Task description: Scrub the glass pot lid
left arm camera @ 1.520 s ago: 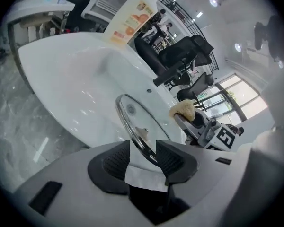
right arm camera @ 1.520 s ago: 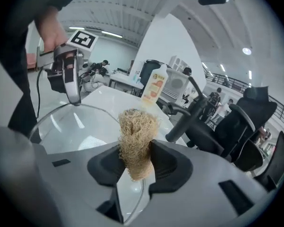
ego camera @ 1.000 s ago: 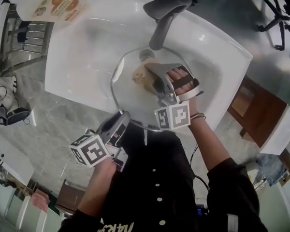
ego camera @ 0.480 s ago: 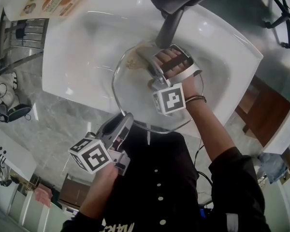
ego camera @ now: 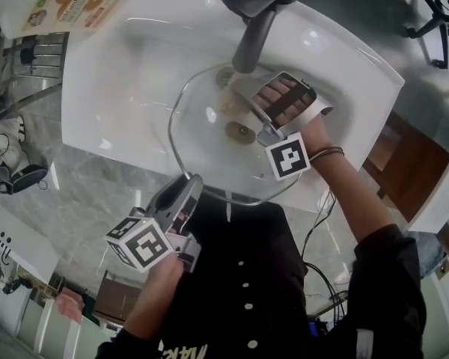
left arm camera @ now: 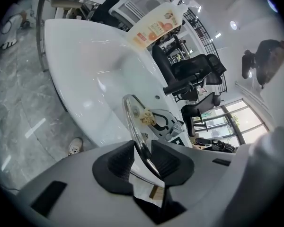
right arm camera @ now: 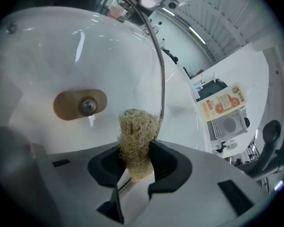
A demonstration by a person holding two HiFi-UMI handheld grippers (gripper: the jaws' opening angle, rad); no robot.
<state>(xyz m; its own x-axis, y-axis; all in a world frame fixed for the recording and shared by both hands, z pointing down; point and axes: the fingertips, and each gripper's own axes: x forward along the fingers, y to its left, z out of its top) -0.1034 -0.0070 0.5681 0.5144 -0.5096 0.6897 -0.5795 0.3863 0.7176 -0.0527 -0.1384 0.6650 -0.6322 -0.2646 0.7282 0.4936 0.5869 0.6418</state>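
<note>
A round glass pot lid (ego camera: 202, 148) with a brown knob (ego camera: 241, 132) stands tilted in the white sink (ego camera: 112, 88). My left gripper (ego camera: 192, 183) holds the lid's near rim (left arm camera: 143, 150). The metal edge runs between its dark pads (left arm camera: 169, 162), whose jaws have just been opening slightly. My right gripper (ego camera: 239, 96) is over the lid's far side beneath the faucet. In the right gripper view my right gripper (right arm camera: 137, 161) is shut on a tan fibrous scrubber (right arm camera: 138, 131), which lies against the glass by the rim (right arm camera: 161, 74), right of the knob (right arm camera: 80, 104).
A dark faucet (ego camera: 254, 28) arches over the sink just behind the right gripper. A bottle with an orange label (ego camera: 63, 6) stands at the sink's far left corner. Grey marble floor (ego camera: 82, 193) lies left of the sink; the person's dark shirt fills the bottom.
My right gripper has rolled and slid rightward and lower across the lid with the scrubber, uncovering the knob. The left gripper has kept its place on the rim.
</note>
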